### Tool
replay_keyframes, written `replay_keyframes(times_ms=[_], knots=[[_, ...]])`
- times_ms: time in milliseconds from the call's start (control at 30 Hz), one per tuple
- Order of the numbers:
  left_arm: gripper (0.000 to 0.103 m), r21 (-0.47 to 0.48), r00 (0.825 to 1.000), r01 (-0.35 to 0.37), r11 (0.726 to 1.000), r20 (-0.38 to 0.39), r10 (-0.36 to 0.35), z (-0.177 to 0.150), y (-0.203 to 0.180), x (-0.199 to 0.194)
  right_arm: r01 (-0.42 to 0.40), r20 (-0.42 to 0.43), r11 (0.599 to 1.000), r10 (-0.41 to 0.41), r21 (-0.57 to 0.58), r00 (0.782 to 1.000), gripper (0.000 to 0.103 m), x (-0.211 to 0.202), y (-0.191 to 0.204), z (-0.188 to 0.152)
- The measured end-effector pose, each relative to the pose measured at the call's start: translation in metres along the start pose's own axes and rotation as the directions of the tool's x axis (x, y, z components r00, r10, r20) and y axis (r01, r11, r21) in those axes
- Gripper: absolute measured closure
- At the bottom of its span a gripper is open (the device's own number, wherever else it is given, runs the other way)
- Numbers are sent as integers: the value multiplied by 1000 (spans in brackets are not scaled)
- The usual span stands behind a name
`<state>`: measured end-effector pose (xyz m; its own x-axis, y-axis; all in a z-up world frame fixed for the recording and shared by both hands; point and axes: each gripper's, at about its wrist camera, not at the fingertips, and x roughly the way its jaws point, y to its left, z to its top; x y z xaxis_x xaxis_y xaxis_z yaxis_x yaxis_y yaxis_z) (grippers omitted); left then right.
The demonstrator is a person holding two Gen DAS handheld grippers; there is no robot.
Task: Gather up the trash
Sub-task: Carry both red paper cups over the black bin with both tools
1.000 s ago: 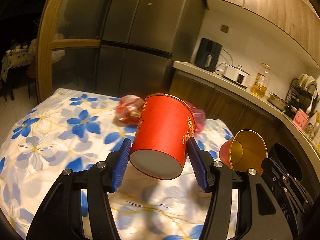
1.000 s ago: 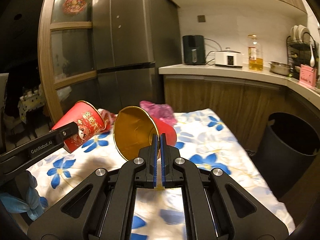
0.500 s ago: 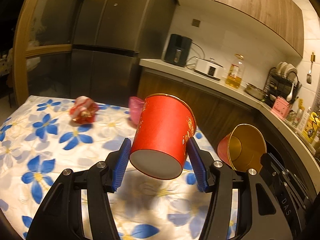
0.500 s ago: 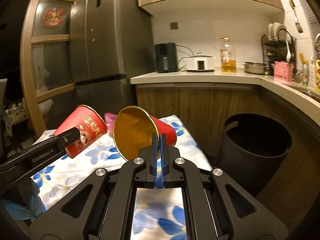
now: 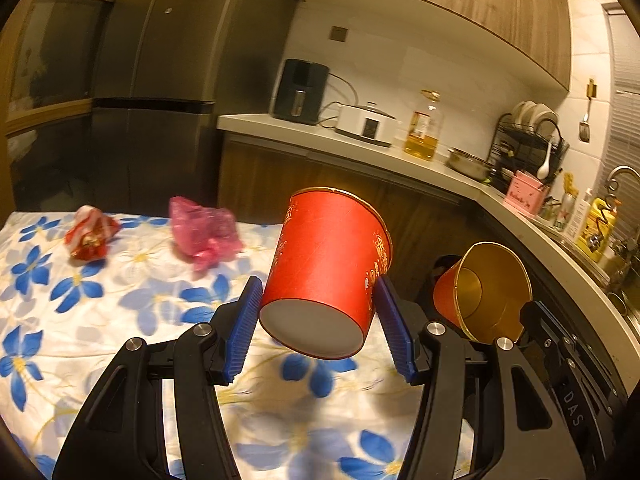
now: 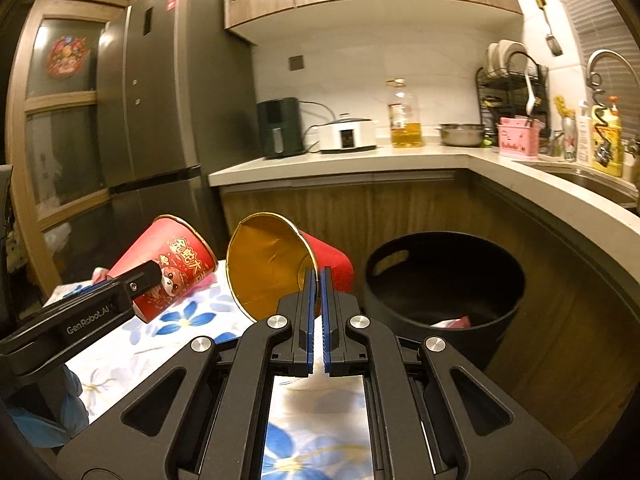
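Observation:
My left gripper [image 5: 318, 296] is shut on a red paper cup [image 5: 326, 272], held by its sides above the table with its white base toward the camera; this cup also shows in the right wrist view [image 6: 168, 266]. My right gripper [image 6: 317, 280] is shut on the rim of a second red cup with a gold inside [image 6: 272, 266], tilted mouth toward the camera; it also shows in the left wrist view [image 5: 486, 290]. A black trash bin [image 6: 444, 280] stands on the floor to the right of the table. A crumpled pink bag [image 5: 202, 234] and a red wrapper [image 5: 90, 236] lie on the table.
The table has a blue-flowered cloth [image 5: 80, 300]. Behind it stand a grey fridge [image 6: 160, 120] and a wooden counter [image 6: 340, 160] with an air fryer, a cooker, an oil bottle and a dish rack. The bin holds some trash [image 6: 454, 322].
Both grippers have swung to the right with their cups. The bin has come much nearer in the right wrist view, and the table trash has slid to the left.

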<state>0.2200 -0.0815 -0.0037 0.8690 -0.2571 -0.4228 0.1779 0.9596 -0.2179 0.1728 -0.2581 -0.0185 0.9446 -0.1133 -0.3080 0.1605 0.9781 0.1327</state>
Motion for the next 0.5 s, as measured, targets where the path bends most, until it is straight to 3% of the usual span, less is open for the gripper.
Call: replay_keyframes(times_ms=[500], knots=[[47, 88, 991, 130, 988, -24, -128, 4, -88, 40, 147, 33, 985, -150, 94, 988, 100, 2, -89, 15]])
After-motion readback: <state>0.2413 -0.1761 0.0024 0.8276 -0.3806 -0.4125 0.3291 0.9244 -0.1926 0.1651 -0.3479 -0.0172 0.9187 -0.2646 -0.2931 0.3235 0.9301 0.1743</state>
